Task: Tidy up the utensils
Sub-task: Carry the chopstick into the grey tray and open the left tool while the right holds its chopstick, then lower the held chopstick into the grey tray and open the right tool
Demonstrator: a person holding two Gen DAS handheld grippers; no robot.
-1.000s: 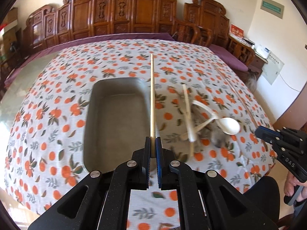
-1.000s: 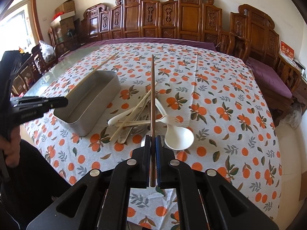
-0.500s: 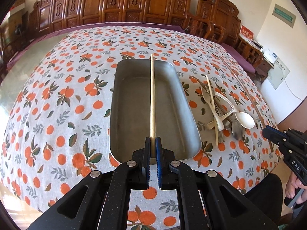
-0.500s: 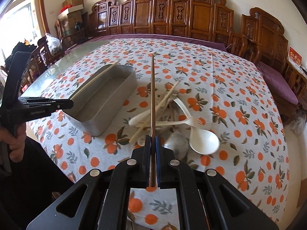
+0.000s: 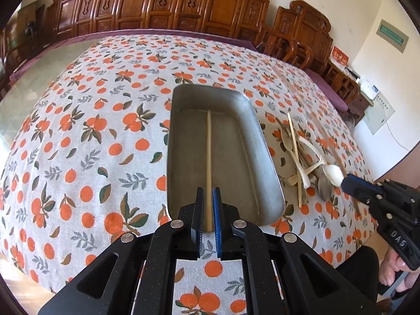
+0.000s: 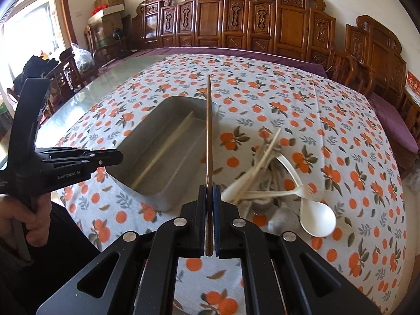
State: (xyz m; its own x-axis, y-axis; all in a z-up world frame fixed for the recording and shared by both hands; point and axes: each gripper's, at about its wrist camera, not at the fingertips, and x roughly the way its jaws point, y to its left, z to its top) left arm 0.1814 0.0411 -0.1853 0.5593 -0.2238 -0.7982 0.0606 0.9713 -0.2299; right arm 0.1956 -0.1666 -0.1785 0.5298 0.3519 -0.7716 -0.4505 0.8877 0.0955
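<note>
Right gripper (image 6: 209, 197) is clamped on a dark chopstick (image 6: 209, 131) pointing over the metal tray (image 6: 147, 181), utensil pile (image 6: 273, 183) sitting just right of it.

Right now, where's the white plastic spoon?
In the right wrist view the white plastic spoon lies on the tablecloth at the near right edge of the loose utensil pile, right of the metal tray, bowl facing up.
</note>
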